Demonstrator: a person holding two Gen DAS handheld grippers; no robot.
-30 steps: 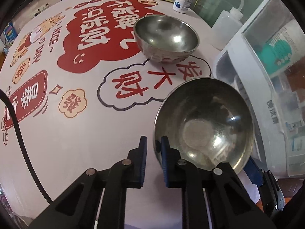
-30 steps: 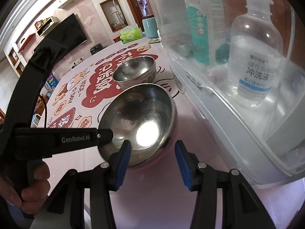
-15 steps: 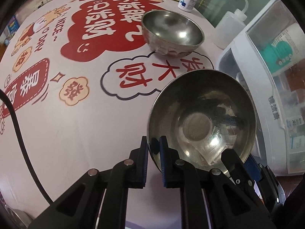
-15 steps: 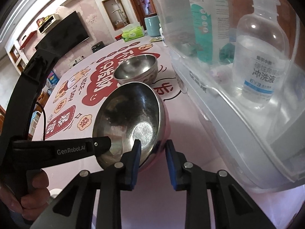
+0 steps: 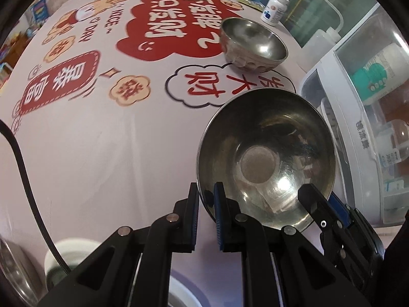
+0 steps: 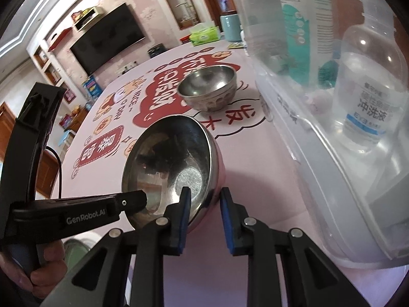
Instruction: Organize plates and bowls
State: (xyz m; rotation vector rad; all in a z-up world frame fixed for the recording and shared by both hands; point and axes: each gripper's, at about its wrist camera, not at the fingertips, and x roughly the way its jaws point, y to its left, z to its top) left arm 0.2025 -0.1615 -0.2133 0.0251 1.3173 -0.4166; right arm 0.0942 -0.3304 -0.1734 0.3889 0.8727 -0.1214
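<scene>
Second steel bowl (image 5: 253, 44) beside storage box (image 5: 340, 117)

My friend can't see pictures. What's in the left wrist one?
The left tool pinches the rim of a shiny metal bowl, tilted up off a pink tablecloth with red cartoon writing. The right tool holds the bowl's other side. A second metal bowl sits farther back.

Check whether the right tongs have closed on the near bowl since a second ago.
Yes. The right tongs have narrowed around the rim of the near bowl, one finger inside and one outside. A gap remains at the outer finger, so the grip isn't confirmed.
</scene>
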